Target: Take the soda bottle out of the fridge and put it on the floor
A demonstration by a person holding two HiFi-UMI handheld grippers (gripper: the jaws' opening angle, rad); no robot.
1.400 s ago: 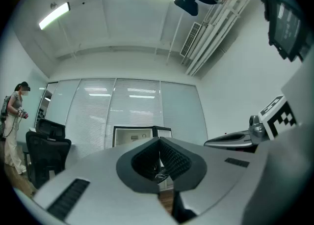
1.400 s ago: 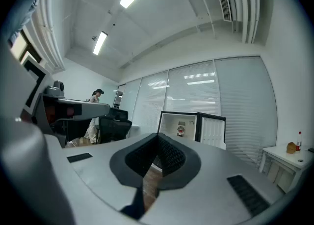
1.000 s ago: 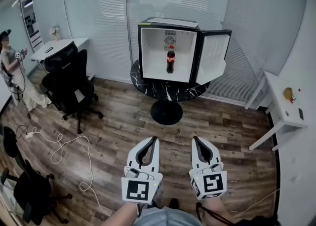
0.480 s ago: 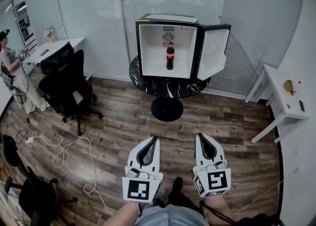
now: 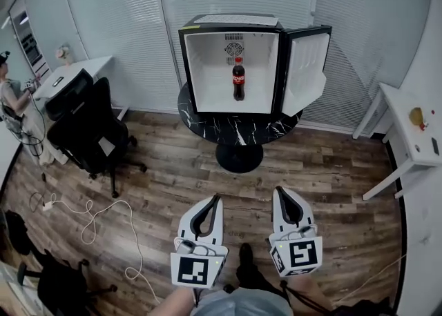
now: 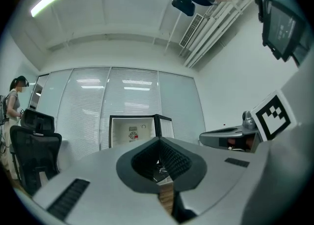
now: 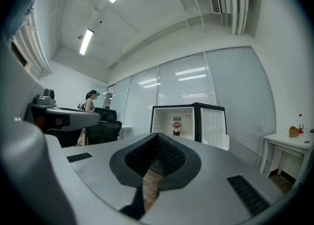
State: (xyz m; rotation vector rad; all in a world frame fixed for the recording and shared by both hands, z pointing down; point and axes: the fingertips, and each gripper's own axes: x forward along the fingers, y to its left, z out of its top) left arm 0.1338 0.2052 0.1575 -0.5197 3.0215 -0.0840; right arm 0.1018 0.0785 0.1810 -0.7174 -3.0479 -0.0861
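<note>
A dark soda bottle with a red label stands upright inside a small black fridge, whose door hangs open to the right. The fridge sits on a round black marble table. Both grippers are held low and level over the wooden floor, well short of the fridge. My left gripper has its tips together, empty. My right gripper is shut as well, with nothing in it. The fridge with the bottle shows small beyond the jaws in the right gripper view, and the fridge also shows in the left gripper view.
Two black office chairs stand at the left by a white desk, where a person stands. A white cable loops over the floor at the left. A white side table stands at the right. Glass walls with blinds close the back.
Both grippers and the view have moved toward the fridge, which now looks larger and nearer. Their jaws stay shut. The bottle has not moved.
</note>
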